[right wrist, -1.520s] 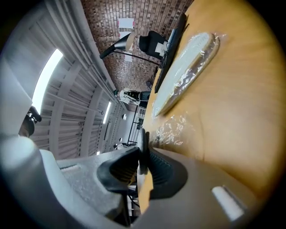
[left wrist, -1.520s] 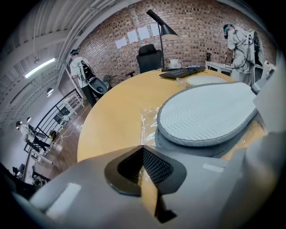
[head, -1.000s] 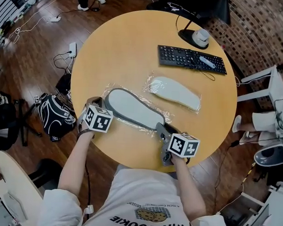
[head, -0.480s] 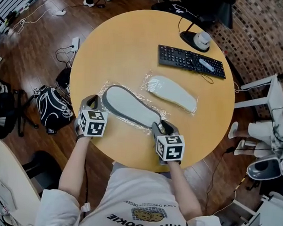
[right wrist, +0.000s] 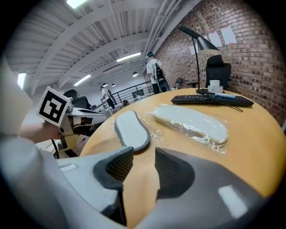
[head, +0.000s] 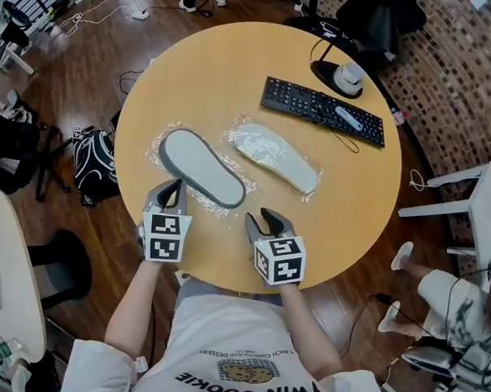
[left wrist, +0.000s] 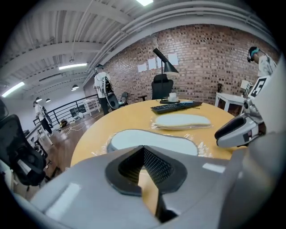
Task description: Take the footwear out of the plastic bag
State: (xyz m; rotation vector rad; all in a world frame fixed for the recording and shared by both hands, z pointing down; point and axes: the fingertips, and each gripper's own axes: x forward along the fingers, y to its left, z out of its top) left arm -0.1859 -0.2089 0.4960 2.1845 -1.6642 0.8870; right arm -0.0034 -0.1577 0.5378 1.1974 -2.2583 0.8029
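The right hand-held gripper (head: 259, 218) (right wrist: 144, 154) stands open: its jaws have just been opening, and the two ribbed pads are a clear gap apart. Only bare desk (head: 235, 69) shows between them, so it holds and touches nothing. It hangs over the near edge of the desk, pointing down and forward at the slippers.

The left hand-held gripper (head: 171, 189) (left wrist: 143, 150) is closed. In the left gripper view its two pads meet at the tips with nothing caught between them. It sits beside the right one, just short of the near end of the grey-edged slipper (head: 202, 169) (left wrist: 152, 141), and that view shows it apart from the slipper.

There are two hand-held grippers and two slippers. The grey-edged slipper lies sole up on the desk straight ahead of both tools, with crinkled clear plastic showing round its rim. Whether it lies inside that plastic or on top of it I cannot tell. The pale slipper (head: 276, 156) (right wrist: 192, 123) lies just beyond it, near but not touching, wrapped in a clear plastic bag (head: 234, 139).

Further out on the desk are one black keyboard (head: 322, 112) and, behind it, one black lamp (head: 336, 73). One dark backpack (head: 96, 164) stands on the wooden floor, left of the desk.
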